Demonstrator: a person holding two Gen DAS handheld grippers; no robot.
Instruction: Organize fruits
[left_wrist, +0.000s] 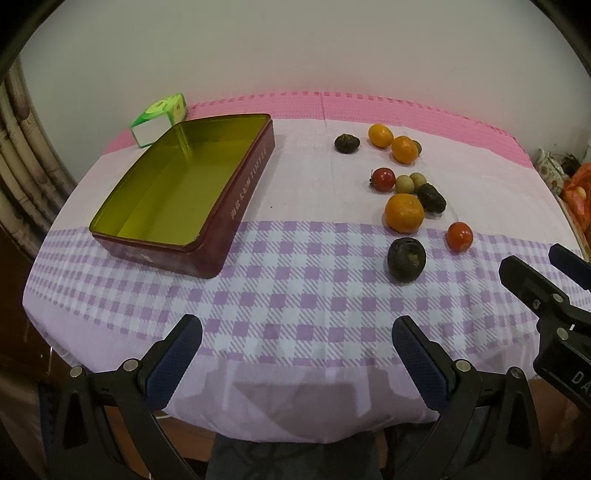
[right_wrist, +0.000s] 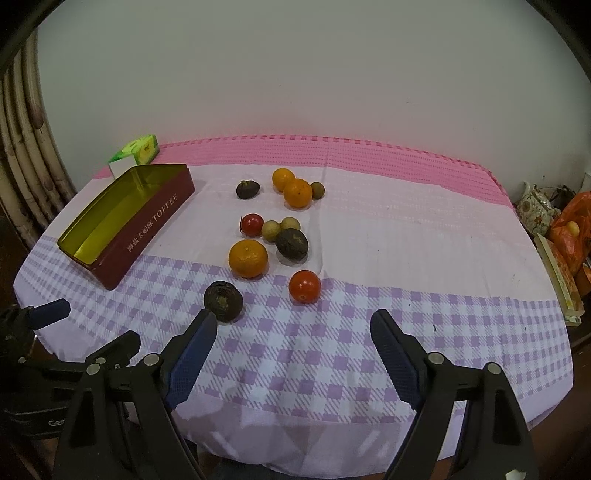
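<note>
**Fruits loose on the checked cloth**

Both grippers, left gripper and right gripper, hold fingers apart and empty at the table's lower edge. Mid-frame lie the fruits; upper left, the tin, green box, plain wall beyond.

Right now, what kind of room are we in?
Probably a home dining corner: a cloth-covered table against a plain wall, a curtain at the left, and a teapot among clutter at the right.
</note>
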